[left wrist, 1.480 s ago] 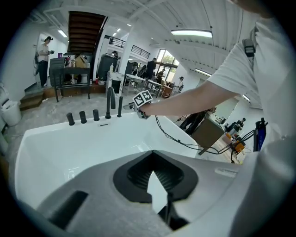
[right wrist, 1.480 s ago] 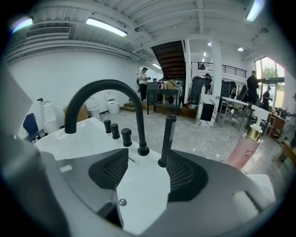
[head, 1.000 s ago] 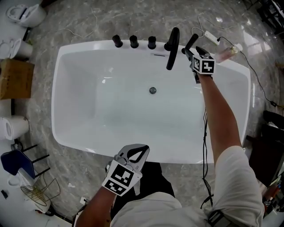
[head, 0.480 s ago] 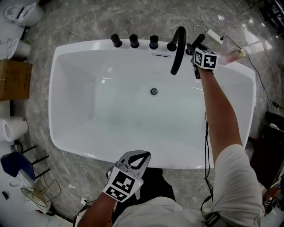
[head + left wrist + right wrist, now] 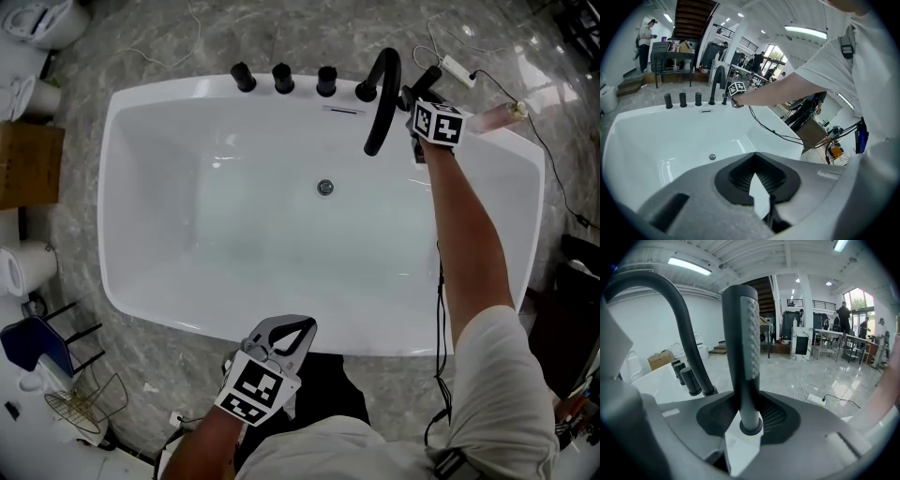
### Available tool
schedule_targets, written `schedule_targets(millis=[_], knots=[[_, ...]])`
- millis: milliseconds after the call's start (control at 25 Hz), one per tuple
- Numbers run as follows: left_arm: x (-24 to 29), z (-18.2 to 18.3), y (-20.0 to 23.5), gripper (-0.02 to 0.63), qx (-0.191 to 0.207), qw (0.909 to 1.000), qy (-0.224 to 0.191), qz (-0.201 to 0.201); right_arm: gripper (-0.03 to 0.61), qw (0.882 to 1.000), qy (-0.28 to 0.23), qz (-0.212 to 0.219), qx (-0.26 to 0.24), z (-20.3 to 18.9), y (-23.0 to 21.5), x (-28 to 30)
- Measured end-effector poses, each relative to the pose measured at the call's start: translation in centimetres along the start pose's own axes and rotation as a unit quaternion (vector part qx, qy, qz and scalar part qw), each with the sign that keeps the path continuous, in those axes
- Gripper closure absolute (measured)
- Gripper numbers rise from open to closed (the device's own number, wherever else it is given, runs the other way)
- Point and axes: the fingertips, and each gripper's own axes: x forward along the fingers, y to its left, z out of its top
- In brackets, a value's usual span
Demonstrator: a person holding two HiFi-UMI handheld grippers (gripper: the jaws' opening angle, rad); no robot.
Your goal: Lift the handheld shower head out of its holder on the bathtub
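Observation:
The handheld shower head [image 5: 743, 348], a black ribbed handle, stands upright in its round holder [image 5: 751, 426] on the far rim of the white bathtub [image 5: 187, 323]. My right gripper [image 5: 418, 91] reaches over the tub to it. Its jaws have just been closing, and they are now shut on the handle's lower part, as the right gripper view shows [image 5: 745, 398]. In the head view the shower head [image 5: 428, 79] pokes out beyond the marker cube. My left gripper [image 5: 302, 324] hovers at the near rim, shut and holding nothing [image 5: 754, 158].
A curved black spout [image 5: 382, 94] arches just left of the shower head, with three black knobs [image 5: 281, 77] further left. A power strip and cable [image 5: 457, 71] lie on the marble floor behind. A cardboard box [image 5: 28, 167], toilets [image 5: 42, 28] and a wire basket [image 5: 89, 403] are at the left.
The right gripper has edged in onto the shower head's handle and its jaws have narrowed around it. The left gripper stays by the near rim.

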Motion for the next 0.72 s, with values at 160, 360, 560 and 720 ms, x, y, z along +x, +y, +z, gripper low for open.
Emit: schedule_targets(millis=[160, 360, 560, 720], knots=[[-0.3, -0.4, 0.0, 0.607, 0.004, 1.0000, 0.004, 0.000, 0.431, 1.000, 0.009, -0.001, -0.003, -0.4, 0.0, -0.4], [-0.8, -0.6, -0.5, 0.606, 0.009, 1.0000, 0.002, -0.001, 0.431, 1.000, 0.007, -0.007, -0.001, -0.2, -0.1, -1.5], [-1.5, -0.7, -1.5, 0.606, 0.012, 0.9999, -0.002, 0.000, 0.431, 1.000, -0.002, -0.006, -0.003, 1.2, 0.3, -3.2], [-2.1, -0.5, -2.3, 0.606, 0.014, 0.9999, -0.009, 0.001, 0.433, 1.000, -0.008, -0.007, -0.011, 2.5, 0.7, -4.7]])
